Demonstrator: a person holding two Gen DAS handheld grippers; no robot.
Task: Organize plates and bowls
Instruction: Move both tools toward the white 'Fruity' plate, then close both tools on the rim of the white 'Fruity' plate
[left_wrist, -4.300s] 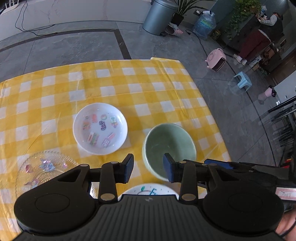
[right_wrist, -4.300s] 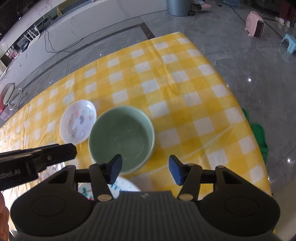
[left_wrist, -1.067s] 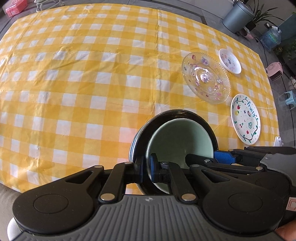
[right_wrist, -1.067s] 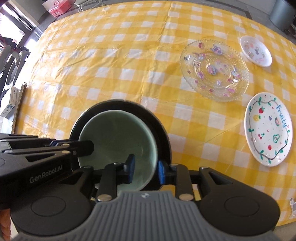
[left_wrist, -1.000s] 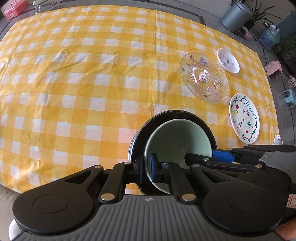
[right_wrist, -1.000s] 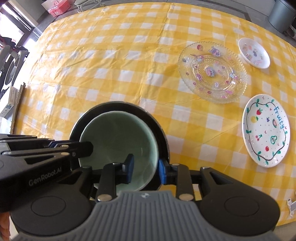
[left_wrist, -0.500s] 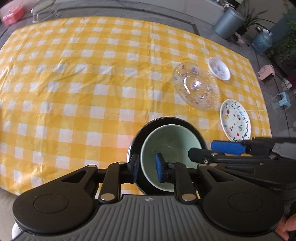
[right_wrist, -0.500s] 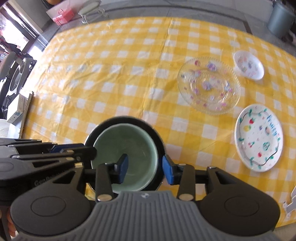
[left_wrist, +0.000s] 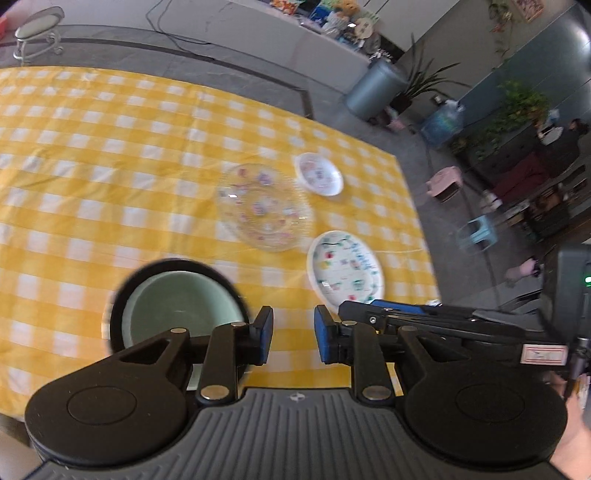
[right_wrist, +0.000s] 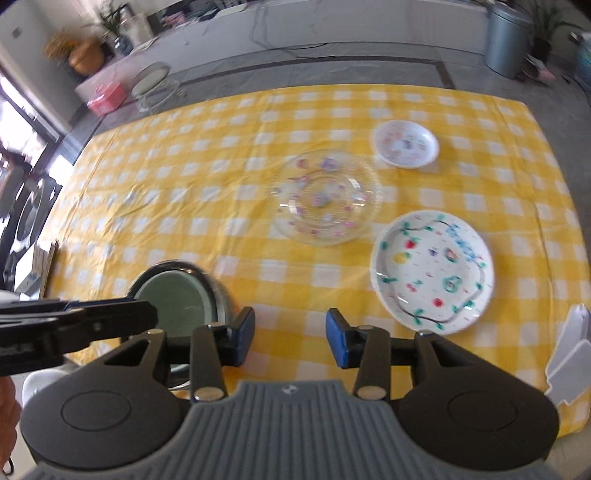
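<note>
With the green bowl nested in the black bowl, both grippers hang open and empty; next comes gripping the painted plate.

The cloth is yellow-and-white check. A pale green bowl sits in a black one. The clear plate carries pink and purple motifs. The white plate has fruit and green vines. The small dish is white with pastel prints.
</note>
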